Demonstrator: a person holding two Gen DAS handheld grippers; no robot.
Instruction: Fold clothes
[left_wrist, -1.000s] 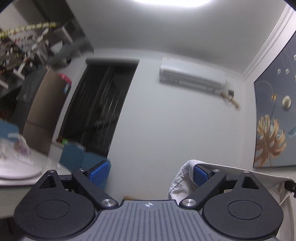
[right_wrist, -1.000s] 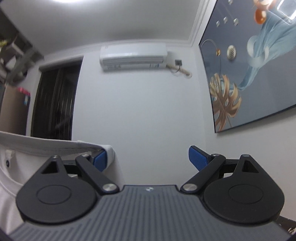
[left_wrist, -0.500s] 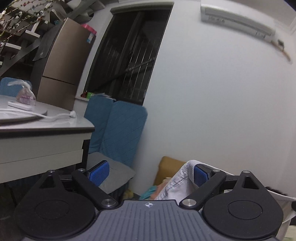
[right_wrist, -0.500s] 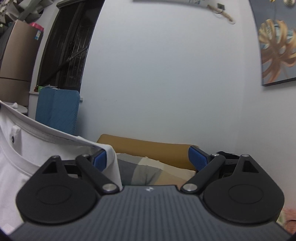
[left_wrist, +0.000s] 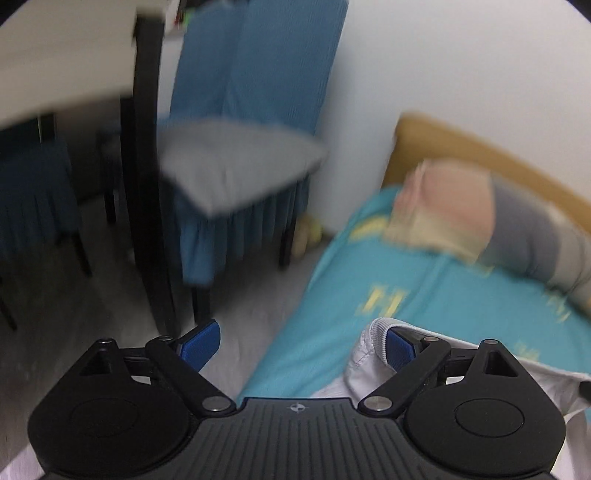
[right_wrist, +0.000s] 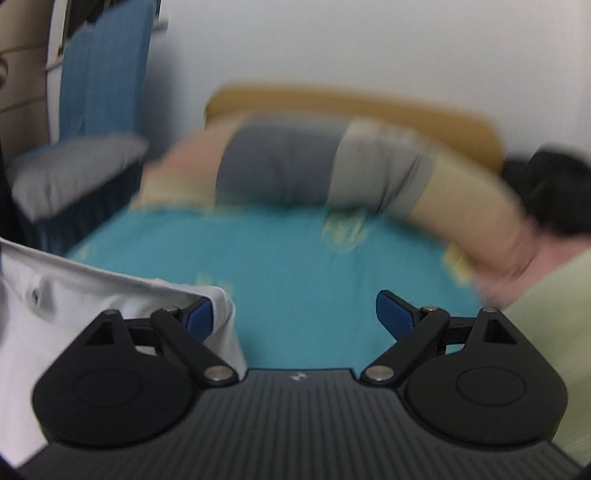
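A white shirt with a ribbed collar hangs between my two grippers. In the left wrist view the shirt (left_wrist: 364, 363) is draped over the right finger of my left gripper (left_wrist: 295, 345), whose jaws stand wide apart. In the right wrist view the shirt (right_wrist: 92, 295), with a small button on it, is draped over the left finger of my right gripper (right_wrist: 293, 314), also wide apart. Both grippers are above a bed with a teal sheet (right_wrist: 295, 266). Both views are motion-blurred.
A blue chair (left_wrist: 240, 147) with a grey cushion and a black table leg (left_wrist: 147, 184) stand left of the bed. A multicoloured pillow (right_wrist: 314, 166) lies against the ochre headboard (right_wrist: 369, 103). A black item (right_wrist: 554, 184) and a pale green cloth (right_wrist: 554, 314) are at right.
Both views have tilted down from the ceiling and wall to the bed and floor. The shirt stays draped on the same fingers, and the jaws have stayed apart.
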